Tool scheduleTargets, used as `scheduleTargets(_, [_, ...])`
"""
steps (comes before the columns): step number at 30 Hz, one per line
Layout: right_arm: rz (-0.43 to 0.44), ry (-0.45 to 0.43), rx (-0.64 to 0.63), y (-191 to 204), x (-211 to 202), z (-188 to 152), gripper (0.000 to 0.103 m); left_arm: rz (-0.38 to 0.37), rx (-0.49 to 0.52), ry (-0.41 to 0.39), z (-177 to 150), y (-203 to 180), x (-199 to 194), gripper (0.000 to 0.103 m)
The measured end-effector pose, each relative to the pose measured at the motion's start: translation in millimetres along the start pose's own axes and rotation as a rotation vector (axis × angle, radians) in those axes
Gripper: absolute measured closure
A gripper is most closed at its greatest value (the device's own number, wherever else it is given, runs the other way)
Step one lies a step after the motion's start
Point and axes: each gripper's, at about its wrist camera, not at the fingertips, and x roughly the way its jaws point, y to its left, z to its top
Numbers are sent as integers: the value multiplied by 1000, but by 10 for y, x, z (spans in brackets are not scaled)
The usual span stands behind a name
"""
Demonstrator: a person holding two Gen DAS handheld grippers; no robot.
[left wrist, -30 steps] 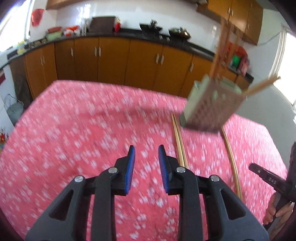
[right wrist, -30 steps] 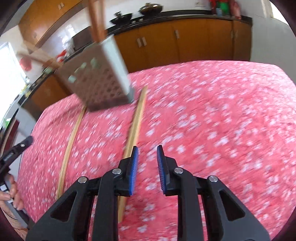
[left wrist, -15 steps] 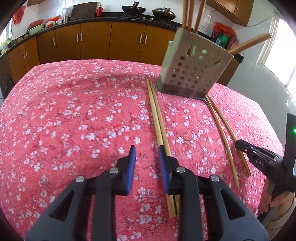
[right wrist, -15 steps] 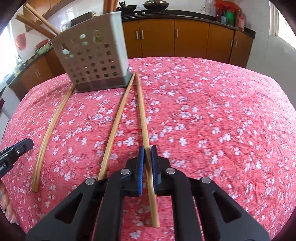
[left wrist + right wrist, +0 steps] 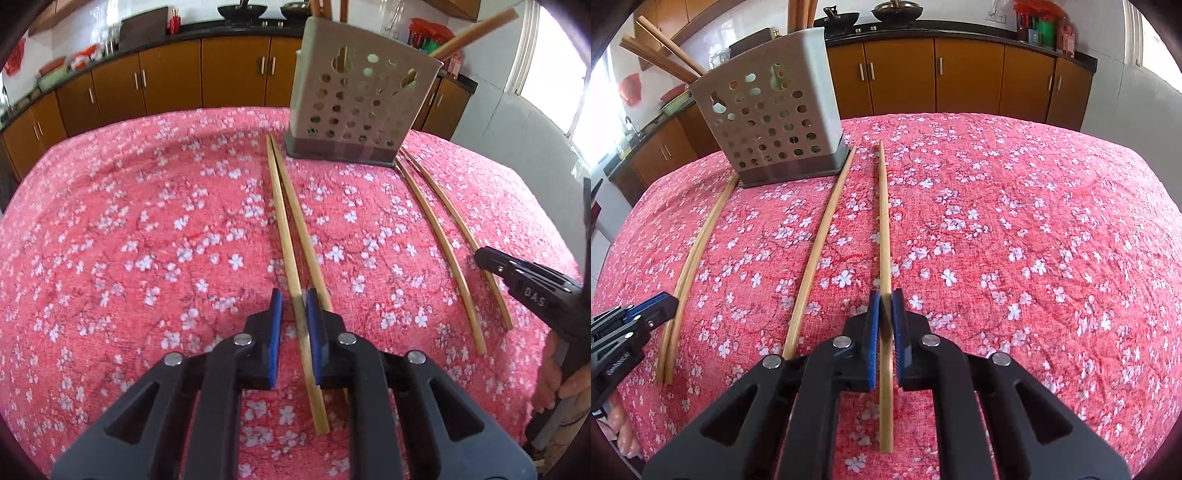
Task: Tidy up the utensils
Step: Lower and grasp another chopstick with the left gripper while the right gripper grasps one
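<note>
Bamboo chopsticks lay in two pairs on the pink flowered cloth (image 5: 147, 240), near the perforated holder (image 5: 362, 99). The left gripper (image 5: 294, 306) was closing around the left-pair chopstick (image 5: 284, 229). The right gripper (image 5: 885, 306) was clamped on the rightmost chopstick (image 5: 884, 229).

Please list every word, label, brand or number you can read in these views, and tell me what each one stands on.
"DAS": pale raised letters on the black body of the right claw, seen from the left wrist view.
Bottles and packets on the far counter carry labels, but they are too small and blurred to read.
The perforated utensil holder, the chopsticks and the floral tablecloth show no text.
</note>
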Motion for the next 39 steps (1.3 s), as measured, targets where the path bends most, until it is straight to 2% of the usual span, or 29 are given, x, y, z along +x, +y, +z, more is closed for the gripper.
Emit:
scheduleTargets(4, [-4,-14,-20,18,-21,-44,95,58,-17,-12,60,78,24,94])
scheduleTargets(10, [-103,-46,48,-287,23,52,95,166,-139,-18,219,670,61,92])
scheduleTargets(13, [-109,-52,85,-393,58,120,95,188,-166,-31,263,866,65,92])
scheduleTargets(39, [-111,-49,90,-386,100,183,95,160,-196,-54,228,956,38,92])
